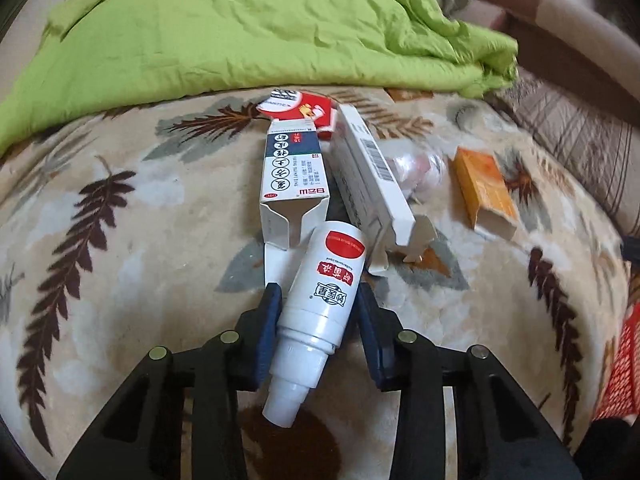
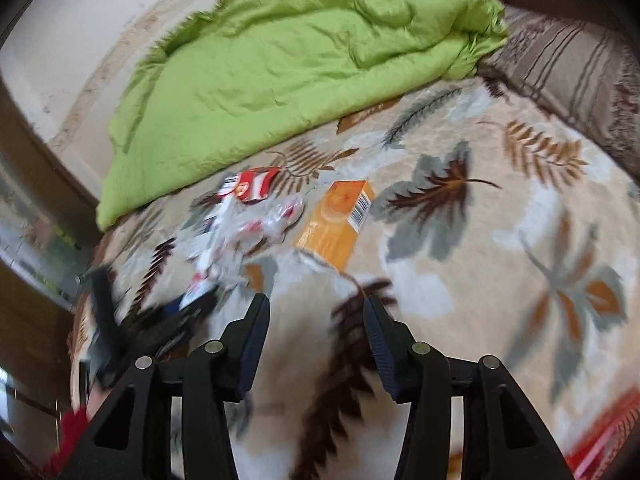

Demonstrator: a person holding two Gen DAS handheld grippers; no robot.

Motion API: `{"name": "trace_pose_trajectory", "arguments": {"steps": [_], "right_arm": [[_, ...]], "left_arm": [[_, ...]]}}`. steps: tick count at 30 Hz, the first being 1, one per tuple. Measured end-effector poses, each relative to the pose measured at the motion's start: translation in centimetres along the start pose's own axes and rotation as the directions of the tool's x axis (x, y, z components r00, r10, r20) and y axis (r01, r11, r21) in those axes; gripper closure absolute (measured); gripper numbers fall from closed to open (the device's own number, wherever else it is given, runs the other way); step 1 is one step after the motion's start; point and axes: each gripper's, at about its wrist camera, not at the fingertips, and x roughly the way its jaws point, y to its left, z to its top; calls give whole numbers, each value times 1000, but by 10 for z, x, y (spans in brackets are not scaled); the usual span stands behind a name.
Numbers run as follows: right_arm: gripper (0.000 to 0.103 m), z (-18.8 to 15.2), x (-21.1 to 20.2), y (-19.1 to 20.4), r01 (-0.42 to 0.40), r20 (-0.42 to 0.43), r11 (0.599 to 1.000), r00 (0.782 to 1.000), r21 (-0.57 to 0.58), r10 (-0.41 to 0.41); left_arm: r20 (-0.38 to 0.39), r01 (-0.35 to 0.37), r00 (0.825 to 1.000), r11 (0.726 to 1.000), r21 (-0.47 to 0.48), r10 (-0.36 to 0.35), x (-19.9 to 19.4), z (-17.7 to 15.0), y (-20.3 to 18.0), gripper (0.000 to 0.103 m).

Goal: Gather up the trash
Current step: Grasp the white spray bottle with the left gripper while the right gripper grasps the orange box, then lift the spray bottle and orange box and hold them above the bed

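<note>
My left gripper is shut on a white plastic bottle with red label marks, nozzle toward the camera, held just above the leaf-patterned blanket. Beyond it lie a white and navy carton with open flaps, a long white box, a red and white packet, a crumpled clear wrapper and an orange box. My right gripper is open over the blanket, with nothing between its fingers. The orange box lies ahead of it, the blurred trash pile to its left.
A rumpled green quilt covers the far side of the bed. A striped brown pillow sits at the right. Something red shows at the right edge. The other gripper's black frame is blurred at the lower left.
</note>
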Motion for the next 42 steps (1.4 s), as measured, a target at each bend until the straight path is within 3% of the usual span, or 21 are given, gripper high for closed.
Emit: {"name": "trace_pose_trajectory", "arguments": {"steps": [4,10,11,14,18,22,27,33,42], "right_arm": [[40,28,55,7,54,-36,998,998,39,-53],[39,51,116,12,163,-80,983,984,80,-156],[39,54,125,15,213,-93,975,974,58,-207],[37,56,140,20,279,-94,960,956,14,-277],[43,47,130,22,316,-63,948,946,-22,-317],[49,25,99,19,270,-27,962,962,-40,-271],[49,-16,43,23,141,36,986,990,-83,-139],[49,-58,-8,28,47,88,993,995,-108,-38],[49,-86,-29,38,34,133,987,991,-155,-14]], "left_arm": [[29,35,999,995,-92,-32,-8,-2,16,67],[38,46,998,990,-131,-41,-9,-2,24,68],[38,47,998,990,-131,-42,-9,-2,24,68],[40,45,998,991,-129,-40,-9,-1,24,68],[46,46,998,990,-133,-40,-9,0,25,68],[65,36,997,992,-121,-29,-16,-1,23,68],[88,21,996,995,-99,-13,-33,-9,15,69],[132,-27,991,999,-44,32,-70,-36,-6,69],[109,-34,993,998,-58,40,-103,-69,-24,71]]}}
